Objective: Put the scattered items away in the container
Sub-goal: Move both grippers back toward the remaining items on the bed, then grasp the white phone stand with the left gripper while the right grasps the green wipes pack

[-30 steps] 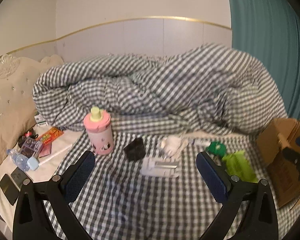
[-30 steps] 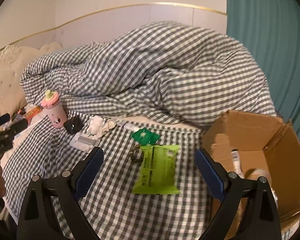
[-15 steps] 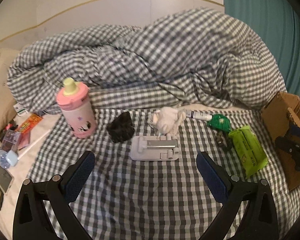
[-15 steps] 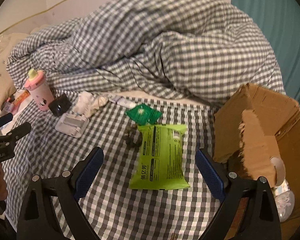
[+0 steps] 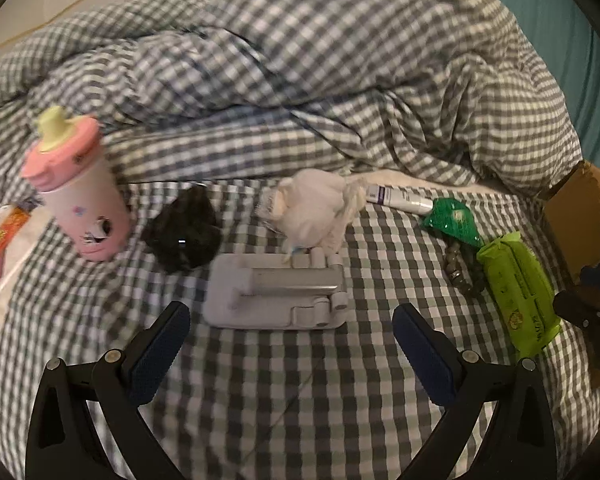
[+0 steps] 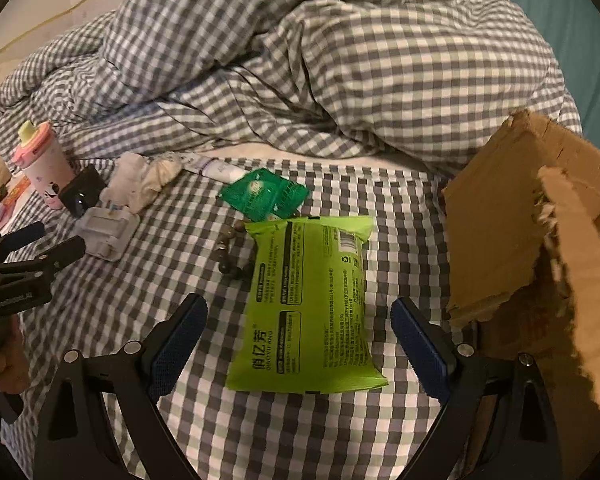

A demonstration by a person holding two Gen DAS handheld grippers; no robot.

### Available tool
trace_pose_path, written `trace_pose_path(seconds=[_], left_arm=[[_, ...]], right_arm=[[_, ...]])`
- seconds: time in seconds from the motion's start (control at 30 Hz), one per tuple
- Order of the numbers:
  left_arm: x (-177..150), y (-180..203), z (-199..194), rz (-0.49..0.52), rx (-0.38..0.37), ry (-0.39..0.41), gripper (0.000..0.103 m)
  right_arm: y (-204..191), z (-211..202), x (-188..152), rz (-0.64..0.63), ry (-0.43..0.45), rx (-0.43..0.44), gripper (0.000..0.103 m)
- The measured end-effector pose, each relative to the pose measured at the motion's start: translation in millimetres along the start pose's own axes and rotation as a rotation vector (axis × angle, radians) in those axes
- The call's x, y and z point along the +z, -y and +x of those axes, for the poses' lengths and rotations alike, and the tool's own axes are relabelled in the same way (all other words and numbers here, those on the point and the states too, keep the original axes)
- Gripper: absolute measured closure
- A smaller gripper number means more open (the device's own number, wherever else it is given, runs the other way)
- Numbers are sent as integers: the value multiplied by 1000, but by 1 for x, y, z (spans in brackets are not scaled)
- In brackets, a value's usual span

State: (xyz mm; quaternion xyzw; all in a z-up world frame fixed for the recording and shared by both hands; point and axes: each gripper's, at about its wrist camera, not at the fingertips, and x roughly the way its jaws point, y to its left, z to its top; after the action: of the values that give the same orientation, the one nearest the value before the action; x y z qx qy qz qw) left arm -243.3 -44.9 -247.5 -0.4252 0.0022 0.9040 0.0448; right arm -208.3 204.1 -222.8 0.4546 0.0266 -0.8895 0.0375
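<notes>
Both closer in than a second ago, low over the checked bed sheet [image 6: 400, 208]. Left gripper [image 5: 290, 344] released, wide apart, now lined up just short of the grey folding stand [image 5: 276, 296]; right gripper [image 6: 298, 340] likewise released, flanking the near end of the green wipes pack [image 6: 308, 304]. Cardboard box [image 6: 496, 232] just beside that pack, at the right. Nothing grasped yet. Pink cup [image 5: 80, 184], black object [image 5: 184, 228], white cloth [image 5: 312, 208], tube [image 5: 396, 199], green sachet [image 5: 452, 222] and beads [image 5: 458, 266] still scattered. Likely next: closing on stand and pack.
</notes>
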Motion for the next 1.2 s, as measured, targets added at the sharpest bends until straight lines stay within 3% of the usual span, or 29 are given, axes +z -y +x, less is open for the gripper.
trace_pose_path(seconds=[0.5,0.77,0.83,1.2], left_arm=[[6,-16,61,-49,5,-62,0],[7,-8,68,-17,25,-27,0],[7,-7,65,-28,24,-1,9],[8,-2,63,-20,38,18,11]], right_arm=[[-3,37,2,-11,-40,-22,10],[-2,55,1,-5,-67,-44,10],[-2,59,0,-5,-72,-49,10],[-3,80,-2,-8,-121,-76,10]])
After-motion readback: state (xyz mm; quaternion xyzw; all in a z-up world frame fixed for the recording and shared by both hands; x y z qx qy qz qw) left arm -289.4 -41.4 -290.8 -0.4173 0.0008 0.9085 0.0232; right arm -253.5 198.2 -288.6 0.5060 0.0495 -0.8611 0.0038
